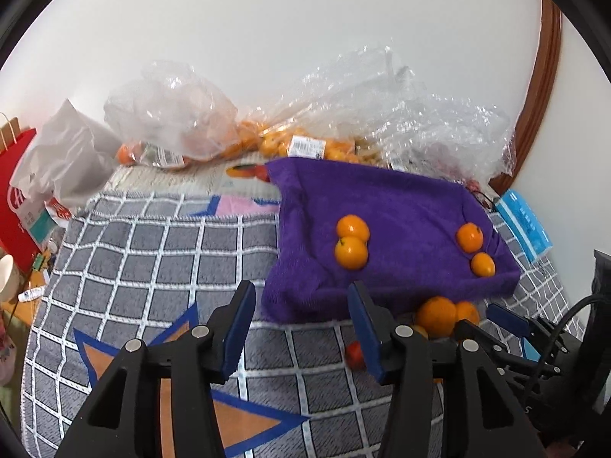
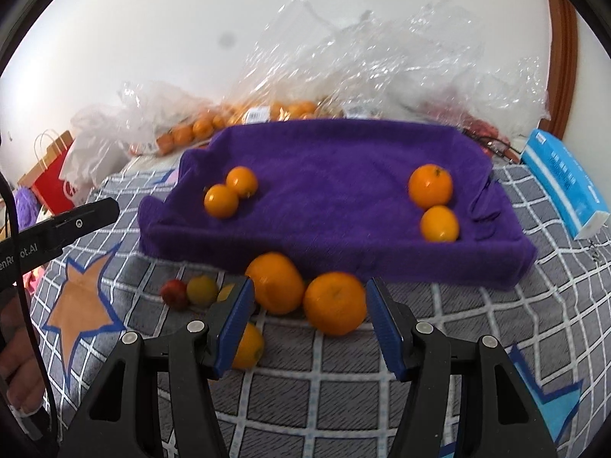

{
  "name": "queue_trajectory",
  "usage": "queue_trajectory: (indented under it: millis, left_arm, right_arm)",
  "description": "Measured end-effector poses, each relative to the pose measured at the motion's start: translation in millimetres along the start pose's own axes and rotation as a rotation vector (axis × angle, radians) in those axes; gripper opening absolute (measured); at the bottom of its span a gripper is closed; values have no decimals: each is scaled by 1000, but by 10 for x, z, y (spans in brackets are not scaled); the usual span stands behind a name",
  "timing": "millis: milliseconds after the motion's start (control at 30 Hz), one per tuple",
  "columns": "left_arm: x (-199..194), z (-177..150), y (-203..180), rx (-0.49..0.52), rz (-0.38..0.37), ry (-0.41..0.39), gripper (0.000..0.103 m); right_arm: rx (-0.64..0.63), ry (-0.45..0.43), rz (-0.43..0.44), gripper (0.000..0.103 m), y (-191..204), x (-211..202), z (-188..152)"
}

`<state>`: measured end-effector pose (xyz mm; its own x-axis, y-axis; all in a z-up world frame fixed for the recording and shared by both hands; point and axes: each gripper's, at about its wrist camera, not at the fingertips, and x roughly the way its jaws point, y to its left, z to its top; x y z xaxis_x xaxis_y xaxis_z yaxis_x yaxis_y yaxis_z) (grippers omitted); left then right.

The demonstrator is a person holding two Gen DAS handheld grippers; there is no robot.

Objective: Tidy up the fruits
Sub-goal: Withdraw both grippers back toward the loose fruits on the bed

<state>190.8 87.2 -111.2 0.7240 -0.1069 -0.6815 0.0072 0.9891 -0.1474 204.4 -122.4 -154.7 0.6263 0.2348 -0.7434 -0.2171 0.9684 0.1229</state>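
A purple towel-lined tray holds two pairs of small oranges, one pair at left and one at right. In front of it on the grid blanket lie two big oranges, a smaller orange, a yellow-green fruit and a small red fruit. My right gripper is open, its jaws on either side of the nearer big orange. My left gripper is open and empty, left of the loose fruit.
Crinkled clear plastic bags with more oranges lie behind the tray against the white wall. A blue tissue box sits at right. A red paper bag and white bag stand at left.
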Motion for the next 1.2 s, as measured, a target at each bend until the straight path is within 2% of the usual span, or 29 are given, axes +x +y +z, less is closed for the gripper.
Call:
queue_trajectory:
  millis: [400, 733, 1200]
  left_arm:
    - [16, -73, 115, 5, -16, 8, 49]
    - [83, -93, 204, -19, -24, 29, 49]
    - [170, -116, 221, -23, -23, 50, 49]
  right_arm:
    - [-31, 7, -57, 61, 119, 62, -51]
    - [-78, 7, -123, 68, 129, 142, -46]
    - [-49, 18, -79, 72, 62, 225, -20]
